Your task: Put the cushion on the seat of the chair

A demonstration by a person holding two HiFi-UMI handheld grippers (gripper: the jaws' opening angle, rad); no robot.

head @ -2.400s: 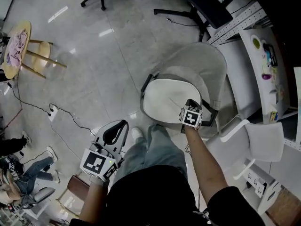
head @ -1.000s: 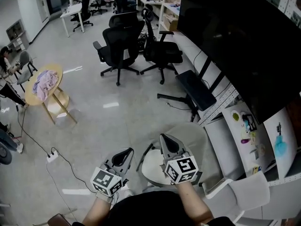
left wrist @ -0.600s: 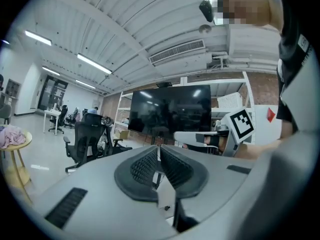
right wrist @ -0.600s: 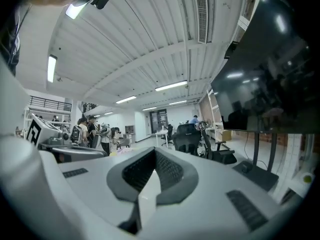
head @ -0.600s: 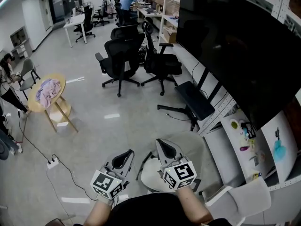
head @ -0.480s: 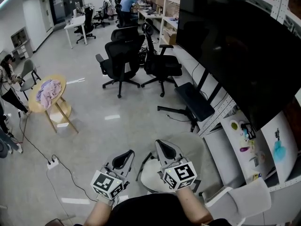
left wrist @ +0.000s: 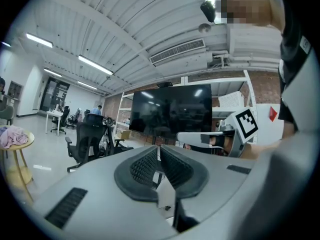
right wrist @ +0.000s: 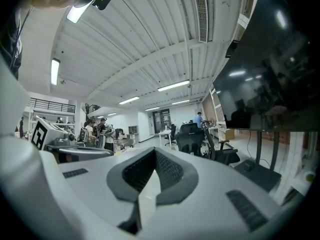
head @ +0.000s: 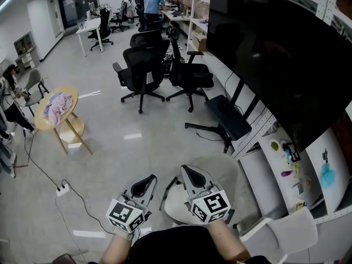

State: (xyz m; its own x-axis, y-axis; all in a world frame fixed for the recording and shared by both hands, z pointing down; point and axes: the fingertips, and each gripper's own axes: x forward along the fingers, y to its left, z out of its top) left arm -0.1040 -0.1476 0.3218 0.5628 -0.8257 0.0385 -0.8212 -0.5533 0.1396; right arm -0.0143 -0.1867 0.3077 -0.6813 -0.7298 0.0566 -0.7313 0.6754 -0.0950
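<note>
In the head view an off-white cushion [head: 174,204] lies on the seat of a pale grey armchair [head: 230,168], just ahead of the person's body. Both grippers are held level above and in front of it, touching nothing. My left gripper [head: 144,182] hovers left of the chair over the floor, and its jaws meet at the tips with nothing between them [left wrist: 159,151]. My right gripper [head: 190,175] is over the front of the seat, shut and empty [right wrist: 154,155]. The arms hide the near part of the cushion.
Two black office chairs [head: 140,65] [head: 190,70] stand farther back. A round wooden table [head: 54,108] with pink cloth is at left. A dark screen [head: 275,48] on a black stand [head: 225,111] fills the right. A power strip [head: 63,190] lies on the floor; a white chair [head: 289,230] is lower right.
The right gripper, earlier down at the cushion on the seat, has come off it. Both grippers have risen to point level, and the head view has tipped up to the room.
</note>
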